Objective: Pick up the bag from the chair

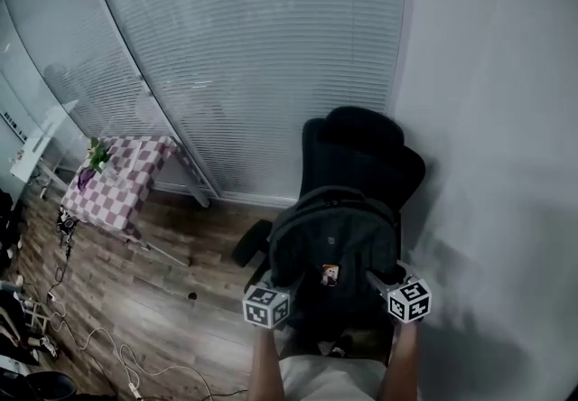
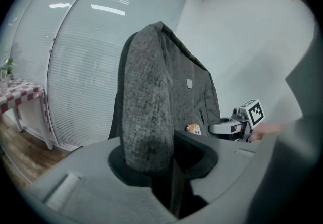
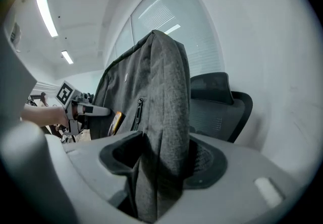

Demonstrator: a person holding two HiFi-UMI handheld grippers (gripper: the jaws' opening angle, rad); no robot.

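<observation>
A black office chair is standing by the wall. In front of it, the dark grey woven bag, bearing a small orange tag, is hanging upright, with the left claw and right claw each clenching one padded side.

floor: chair, checkered table, cables | checkered table: plant

Dim, fisheye-warped, dark vignetted corners
</observation>
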